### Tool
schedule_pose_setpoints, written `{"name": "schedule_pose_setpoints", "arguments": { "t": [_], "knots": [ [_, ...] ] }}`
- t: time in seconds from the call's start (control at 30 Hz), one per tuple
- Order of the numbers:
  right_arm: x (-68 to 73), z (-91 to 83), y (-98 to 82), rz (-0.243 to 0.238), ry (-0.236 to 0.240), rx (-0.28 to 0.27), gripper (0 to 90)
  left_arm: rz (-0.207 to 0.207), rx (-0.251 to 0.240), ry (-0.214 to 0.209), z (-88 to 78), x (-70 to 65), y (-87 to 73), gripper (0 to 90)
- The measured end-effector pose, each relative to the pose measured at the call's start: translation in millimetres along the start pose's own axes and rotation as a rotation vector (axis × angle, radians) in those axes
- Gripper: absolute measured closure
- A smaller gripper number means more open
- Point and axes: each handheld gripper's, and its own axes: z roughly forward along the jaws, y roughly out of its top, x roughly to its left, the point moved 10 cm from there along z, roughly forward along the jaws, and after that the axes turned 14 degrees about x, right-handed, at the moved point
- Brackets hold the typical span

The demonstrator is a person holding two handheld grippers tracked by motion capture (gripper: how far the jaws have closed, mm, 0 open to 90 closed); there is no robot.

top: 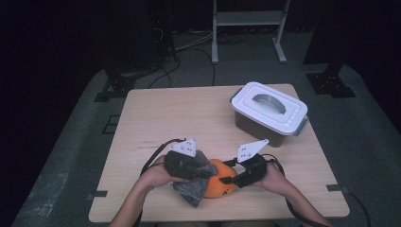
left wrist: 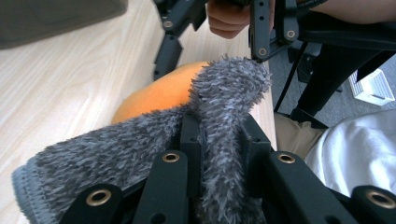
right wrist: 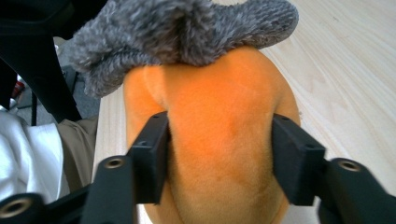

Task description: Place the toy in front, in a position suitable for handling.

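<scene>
A round orange soft thing [top: 217, 186] lies near the table's front edge. A fuzzy grey cloth [top: 191, 190] is draped over its left side. My left gripper [top: 204, 171] is shut on a fold of that cloth; in the left gripper view the cloth [left wrist: 107, 154] is pinched between the jaws of the left gripper [left wrist: 223, 135] and rests on the orange thing [left wrist: 159, 93]. My right gripper [top: 228, 180] comes in from the right. In the right gripper view its jaws [right wrist: 219, 140] press both flanks of the orange thing [right wrist: 219, 102], with the cloth [right wrist: 187, 28] lying over its far end.
A grey box [top: 268, 112] with a white lid and a curved handle stands at the back right of the wooden table [top: 179, 113]. A person's knees and white garment [left wrist: 359, 154] are just beyond the front edge.
</scene>
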Motion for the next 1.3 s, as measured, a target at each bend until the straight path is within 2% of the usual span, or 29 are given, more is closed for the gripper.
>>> {"name": "schedule_pose_setpoints", "arguments": {
  "t": [0.13,0.23,0.27,0.3,0.4,0.5,0.67,0.7,0.8,0.87,0.93,0.97,1.07,1.17,1.3],
  "knots": [
    [-1.1,-2.5,-0.5,-0.011,-0.009,0.007,45.0,-0.008,-0.005,0.019,-5.9,2.6,-5.9,75.9],
    [-2.2,-4.2,-2.1,-0.002,-0.011,0.007,44.6,-0.019,-0.003,0.031,-10.3,5.5,-11.9,75.8],
    [-2.8,-4.9,-2.9,-0.002,-0.016,0.009,44.6,-0.039,-0.001,0.048,-14.5,9.5,-19.7,75.8],
    [-2.8,-4.9,-2.9,-0.002,-0.016,0.009,44.6,-0.039,-0.001,0.048,-14.5,9.5,-19.7,75.8],
    [-2.0,-5.6,-2.9,-0.013,-0.031,0.012,44.7,-0.073,0.006,0.056,-18.6,15.5,-34.1,75.8],
    [-1.6,-5.2,-2.1,-0.015,-0.036,0.009,44.6,-0.079,0.009,0.066,-20.7,17.9,-40.0,75.8],
    [-0.1,-4.6,0.2,-0.021,-0.052,0.008,44.5,-0.075,-0.001,0.068,-22.5,17.8,-37.7,75.9],
    [0.7,-4.2,1.1,-0.024,-0.056,0.008,44.3,-0.065,-0.027,0.061,-24.0,16.3,-30.1,75.9],
    [1.4,-3.3,2.0,-0.027,-0.059,0.006,44.1,-0.049,-0.048,0.051,-24.6,13.7,-21.0,75.8],
    [2.2,-1.9,3.0,-0.027,-0.061,0.004,43.7,-0.017,-0.078,0.035,-20.5,6.8,-5.7,75.7],
    [2.2,-1.5,3.0,-0.030,-0.063,0.003,43.5,0.003,-0.085,0.024,-15.2,2.3,0.7,75.7],
    [2.0,-1.5,2.4,-0.034,-0.064,0.004,43.6,0.011,-0.069,0.023,-10.0,0.5,1.4,75.7],
    [2.6,-2.6,-2.2,-0.042,-0.064,0.009,44.0,0.009,-0.066,0.010,-4.9,-0.3,-0.9,75.8],
    [4.7,-3.5,-4.5,-0.049,-0.062,0.011,44.0,0.000,-0.061,0.014,-5.6,0.5,-5.4,75.8],
    [7.5,-3.6,-4.6,-0.052,-0.063,0.014,42.6,-0.034,-0.050,0.037,-11.5,4.5,-22.5,75.7]
  ]
}}
